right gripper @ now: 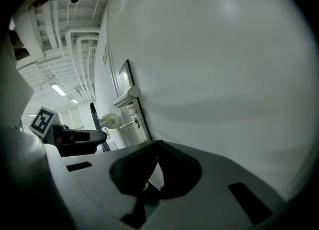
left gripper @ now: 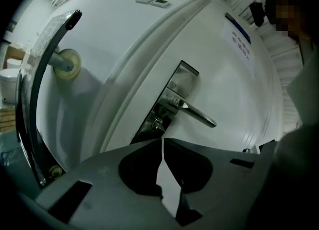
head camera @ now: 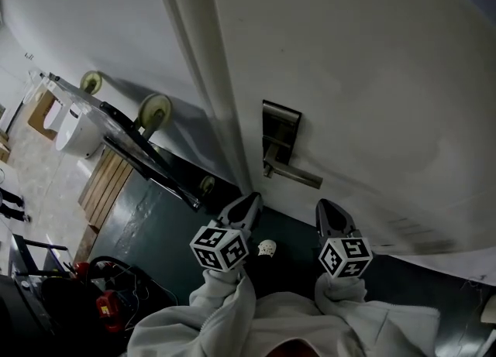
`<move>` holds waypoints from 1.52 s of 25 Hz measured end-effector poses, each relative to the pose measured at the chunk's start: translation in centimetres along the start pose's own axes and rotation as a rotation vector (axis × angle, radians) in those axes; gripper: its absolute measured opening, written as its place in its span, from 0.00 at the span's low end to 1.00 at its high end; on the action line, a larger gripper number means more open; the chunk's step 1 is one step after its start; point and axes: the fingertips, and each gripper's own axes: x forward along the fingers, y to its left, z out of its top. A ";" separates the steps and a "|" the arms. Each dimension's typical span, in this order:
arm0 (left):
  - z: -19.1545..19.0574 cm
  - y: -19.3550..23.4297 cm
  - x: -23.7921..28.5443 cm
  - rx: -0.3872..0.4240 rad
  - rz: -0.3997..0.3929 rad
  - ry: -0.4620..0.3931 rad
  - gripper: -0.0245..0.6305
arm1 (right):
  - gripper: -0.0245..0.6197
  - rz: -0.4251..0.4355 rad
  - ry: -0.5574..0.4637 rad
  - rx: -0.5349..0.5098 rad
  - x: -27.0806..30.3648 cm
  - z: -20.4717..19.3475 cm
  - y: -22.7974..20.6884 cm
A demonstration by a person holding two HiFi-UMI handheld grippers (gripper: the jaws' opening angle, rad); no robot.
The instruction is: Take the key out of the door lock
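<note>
A small metal key (left gripper: 157,123) sticks out of the steel lock plate (left gripper: 171,99) on the white door (head camera: 364,77), just below the lever handle (left gripper: 195,114). My left gripper (left gripper: 162,141) points at the plate from a short way off, its jaws shut and empty, with the key just above their tips. In the head view the left gripper (head camera: 242,210) sits below the lock plate (head camera: 280,129). The right gripper (head camera: 332,216) is beside it, under the handle's free end (head camera: 301,175). My right gripper (right gripper: 156,143) is shut and empty, and sees the key (right gripper: 130,122) edge-on.
Left of the door, a dark metal cart frame (head camera: 139,150) with pale wheels (head camera: 155,109) leans along the wall. Beyond it stand a white container (head camera: 77,131) and wooden slats (head camera: 108,181). Cables and a red object (head camera: 108,301) lie bottom left. A small white thing (head camera: 266,248) lies between my arms.
</note>
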 end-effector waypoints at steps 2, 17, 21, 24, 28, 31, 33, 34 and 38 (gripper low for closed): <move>0.2 0.5 0.5 -0.061 -0.022 -0.002 0.07 | 0.12 -0.009 0.000 0.004 0.6 0.1 0.0; 0.8 1.5 3.1 -0.353 -0.235 0.019 0.07 | 0.12 -0.097 -0.008 0.023 3.5 -0.2 0.2; 0.7 1.2 3.3 -0.386 -0.263 0.030 0.08 | 0.12 -0.115 -0.011 0.026 3.5 -0.2 0.4; 1.0 1.0 3.5 -0.437 -0.289 0.033 0.21 | 0.12 -0.124 -0.020 0.023 3.4 0.0 0.6; 1.3 1.1 3.9 -0.541 -0.303 0.028 0.23 | 0.12 -0.141 -0.024 0.021 3.1 0.3 0.5; 1.6 0.7 4.5 -0.634 -0.327 0.020 0.24 | 0.12 -0.152 -0.024 0.021 2.9 0.4 0.5; 1.8 0.4 4.9 -0.672 -0.330 0.014 0.24 | 0.12 -0.157 -0.026 0.019 2.8 0.5 0.4; 1.8 0.3 5.1 -0.685 -0.329 0.011 0.24 | 0.12 -0.159 -0.027 0.018 2.8 0.5 0.4; 1.7 0.5 5.6 -0.699 -0.320 0.004 0.24 | 0.12 -0.166 -0.026 0.015 2.6 0.4 0.4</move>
